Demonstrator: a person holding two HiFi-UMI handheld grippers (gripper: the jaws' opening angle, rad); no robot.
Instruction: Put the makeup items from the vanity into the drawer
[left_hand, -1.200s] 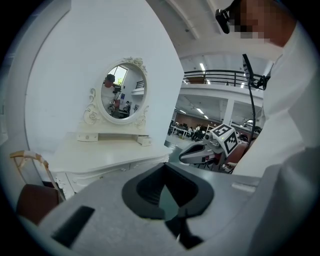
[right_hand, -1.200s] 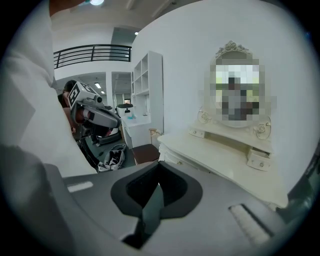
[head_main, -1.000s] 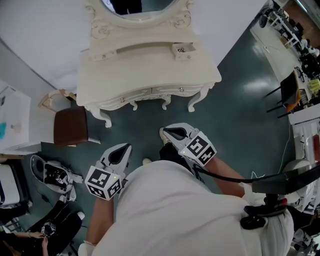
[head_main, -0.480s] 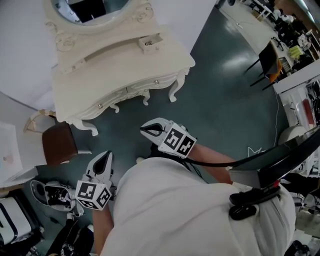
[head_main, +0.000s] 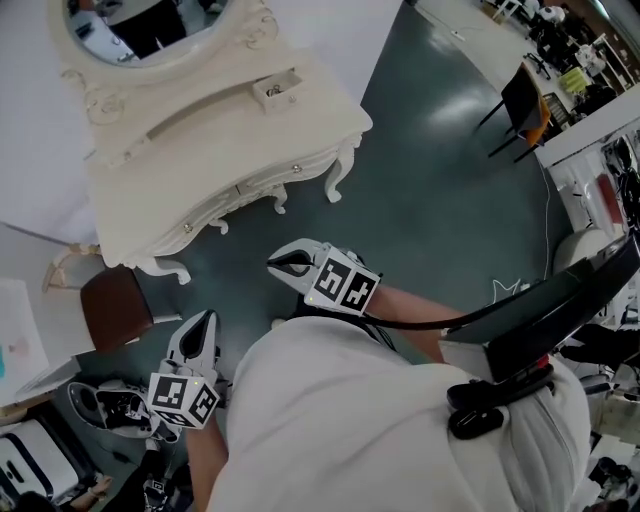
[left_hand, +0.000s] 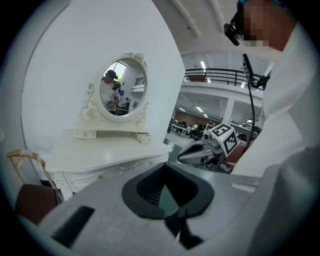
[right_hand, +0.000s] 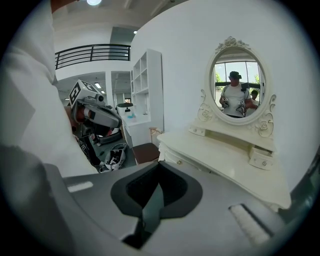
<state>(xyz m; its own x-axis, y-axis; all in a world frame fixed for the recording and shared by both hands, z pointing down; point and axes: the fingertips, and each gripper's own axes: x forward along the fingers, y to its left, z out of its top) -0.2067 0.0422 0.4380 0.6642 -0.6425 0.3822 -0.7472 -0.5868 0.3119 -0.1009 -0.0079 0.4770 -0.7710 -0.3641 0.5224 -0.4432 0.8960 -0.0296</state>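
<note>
The cream vanity (head_main: 215, 150) with its oval mirror (head_main: 140, 25) stands at the upper left of the head view. A small open drawer (head_main: 277, 90) on its back shelf holds something small and dark. The vanity's top looks bare, and two front drawers with knobs (head_main: 240, 188) are closed. My left gripper (head_main: 203, 322) is held low in front of the person's body, shut and empty, well short of the vanity. My right gripper (head_main: 277, 263) is nearer the vanity's legs, also shut and empty. The vanity (left_hand: 110, 155) (right_hand: 225, 155) shows ahead in both gripper views.
A brown stool (head_main: 115, 305) stands left of the vanity. A bag of shoes (head_main: 110, 405) lies on the dark floor at lower left. A black chair (head_main: 520, 100) and desks are at upper right. White shelves (right_hand: 147, 85) stand against the wall.
The head camera has swung, so the vanity has shifted left and tilted in the picture. Both grippers stay shut and empty in front of the body.
</note>
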